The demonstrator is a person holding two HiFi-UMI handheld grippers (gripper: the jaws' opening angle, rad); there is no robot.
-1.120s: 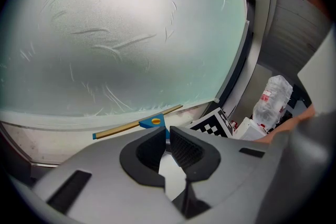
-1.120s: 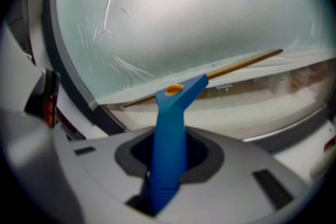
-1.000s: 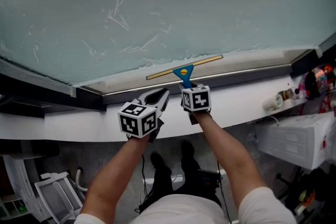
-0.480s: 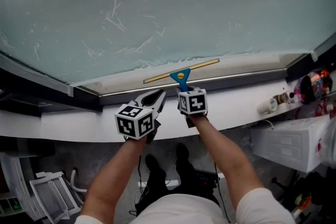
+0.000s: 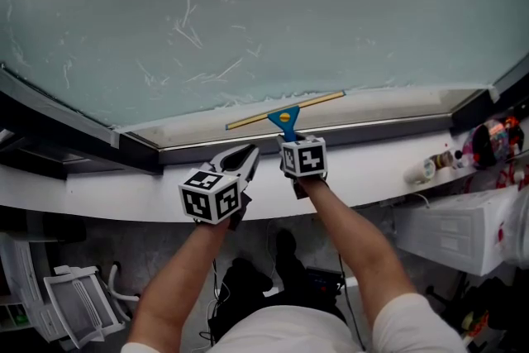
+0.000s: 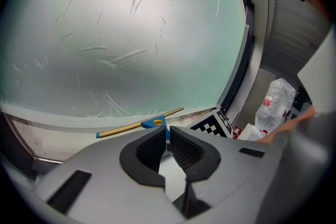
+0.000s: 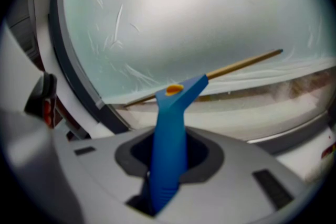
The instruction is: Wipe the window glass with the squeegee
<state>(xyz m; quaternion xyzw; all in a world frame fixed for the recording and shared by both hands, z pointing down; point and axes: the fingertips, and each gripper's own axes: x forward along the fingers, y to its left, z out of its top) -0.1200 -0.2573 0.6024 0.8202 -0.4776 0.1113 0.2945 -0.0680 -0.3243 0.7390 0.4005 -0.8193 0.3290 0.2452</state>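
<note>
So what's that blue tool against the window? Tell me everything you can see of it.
It is a squeegee: a blue plastic-looking handle with a yellow-orange dot, topped by a long thin tan blade bar. The right gripper clamps the handle. The bar lies tilted, right end higher, against the bottom of the streaky window glass.

Bare glass (image 5: 331,12); perhaps bottles (image 5: 446,155) at right

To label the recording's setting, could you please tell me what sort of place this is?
Probably an indoor workroom or lab, beside a large window. The signs are smeared window glass above a long white sill, clutter piled at the sill's right end, and a white box below it.
</note>
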